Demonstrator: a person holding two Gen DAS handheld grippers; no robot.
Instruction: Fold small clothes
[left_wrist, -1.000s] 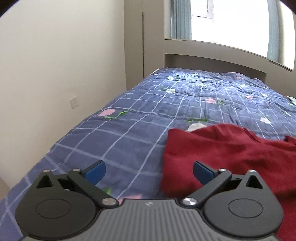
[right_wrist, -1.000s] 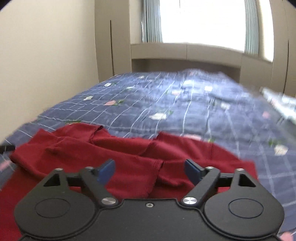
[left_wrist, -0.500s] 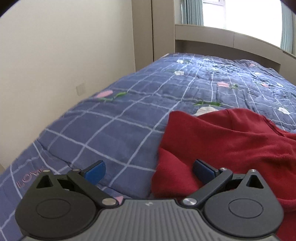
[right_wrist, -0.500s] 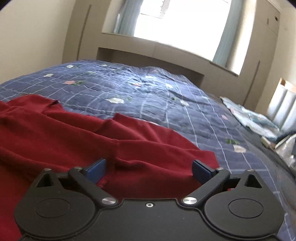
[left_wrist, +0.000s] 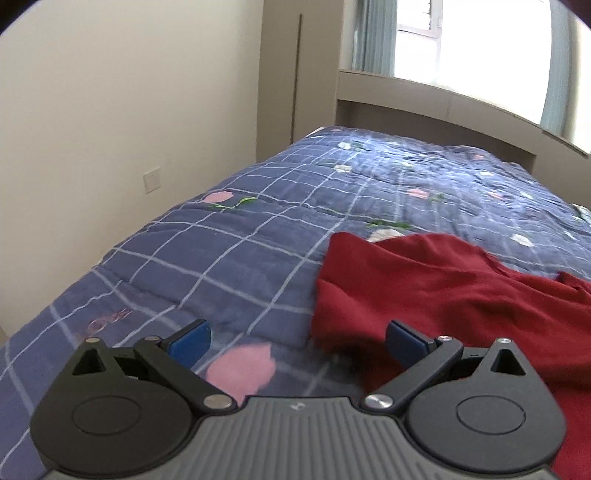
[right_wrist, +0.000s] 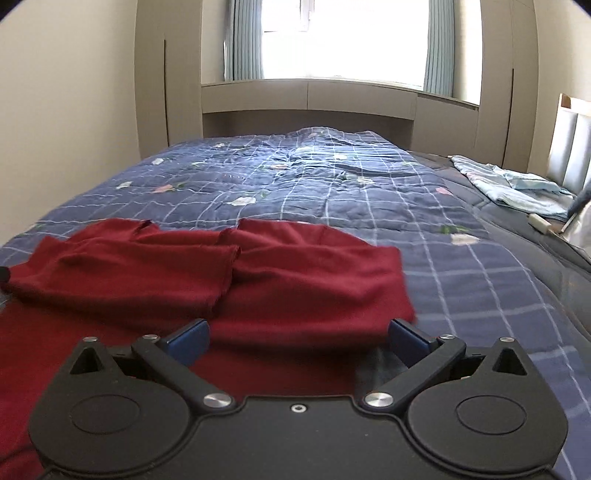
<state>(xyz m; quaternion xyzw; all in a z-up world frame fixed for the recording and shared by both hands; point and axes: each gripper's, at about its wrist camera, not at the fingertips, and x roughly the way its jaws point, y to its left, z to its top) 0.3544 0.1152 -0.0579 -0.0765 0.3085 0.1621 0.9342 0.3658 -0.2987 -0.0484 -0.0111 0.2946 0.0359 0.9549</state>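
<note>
Bed (right_wrist: 332, 192): covered by a navy quilt with a pale grid and scattered pink and white flower prints; it runs from the near edge to a beige headboard shelf under a bright window (right_wrist: 343, 37).

Red garment (right_wrist: 229, 280): dark red knit, lying flat on the near part of the quilt, with two sections folded inward so that their edges meet near the middle. Its left edge shows in the left wrist view (left_wrist: 424, 288), a corner of it bunched.

Left gripper (left_wrist: 297, 341): jaws spread wide, nothing between the blue pads; it hangs over bare quilt at the garment's left edge, its right pad over the red cloth.

Right gripper (right_wrist: 297, 339): jaws spread wide, pinching nothing; it hangs over the garment's near right part, its right pad at the cloth's right edge.

Light blue cloth (right_wrist: 517, 188): crumpled, on the far right side of the bed, well apart from the garment.

Wall socket (left_wrist: 152, 179): on the cream wall left of the bed.
</note>
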